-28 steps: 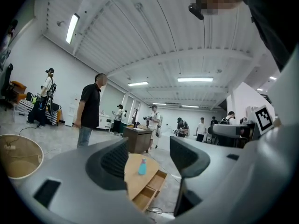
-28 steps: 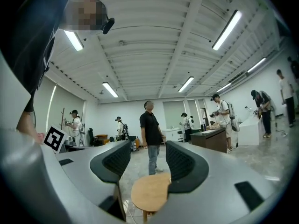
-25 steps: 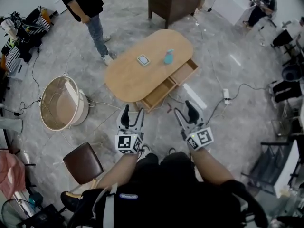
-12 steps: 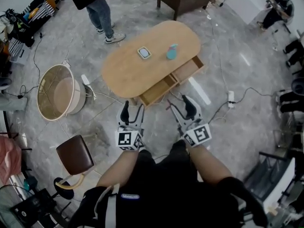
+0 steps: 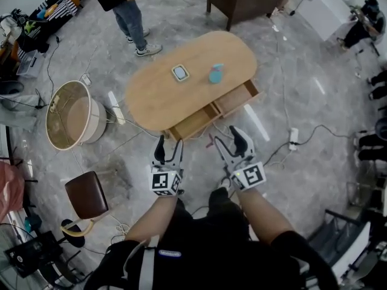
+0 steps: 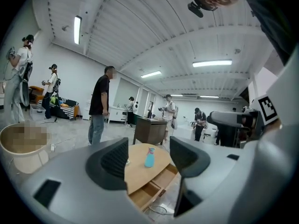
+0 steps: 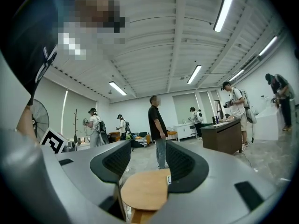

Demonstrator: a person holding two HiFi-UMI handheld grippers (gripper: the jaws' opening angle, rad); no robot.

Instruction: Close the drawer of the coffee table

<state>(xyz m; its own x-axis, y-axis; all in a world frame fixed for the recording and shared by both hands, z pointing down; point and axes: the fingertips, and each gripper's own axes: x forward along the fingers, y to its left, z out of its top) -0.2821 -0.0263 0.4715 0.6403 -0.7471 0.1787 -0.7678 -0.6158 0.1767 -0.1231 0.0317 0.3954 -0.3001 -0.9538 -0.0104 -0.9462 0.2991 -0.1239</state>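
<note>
An oval wooden coffee table (image 5: 157, 92) stands on the marble floor ahead of me, with its long drawer (image 5: 213, 111) pulled out toward me along the near side. My left gripper (image 5: 168, 147) hangs open just short of the drawer's left end, touching nothing. To its right, my right gripper (image 5: 230, 141) is also open, a little short of the drawer front. In the left gripper view the table (image 6: 140, 168) and open drawer (image 6: 152, 189) show between the jaws. The right gripper view shows the table top (image 7: 142, 192) between its jaws.
A blue bottle (image 5: 215, 73) and a small white square object (image 5: 181, 73) rest on the table top. A round basket (image 5: 69, 115) and a brown stool (image 5: 87, 195) stand at the left. Cables and a power strip (image 5: 293, 136) lie on the floor. A person (image 5: 124, 5) stands beyond the table.
Over the last second I have come closer to the table and both grippers have advanced toward the open drawer. Both stay open and empty.
</note>
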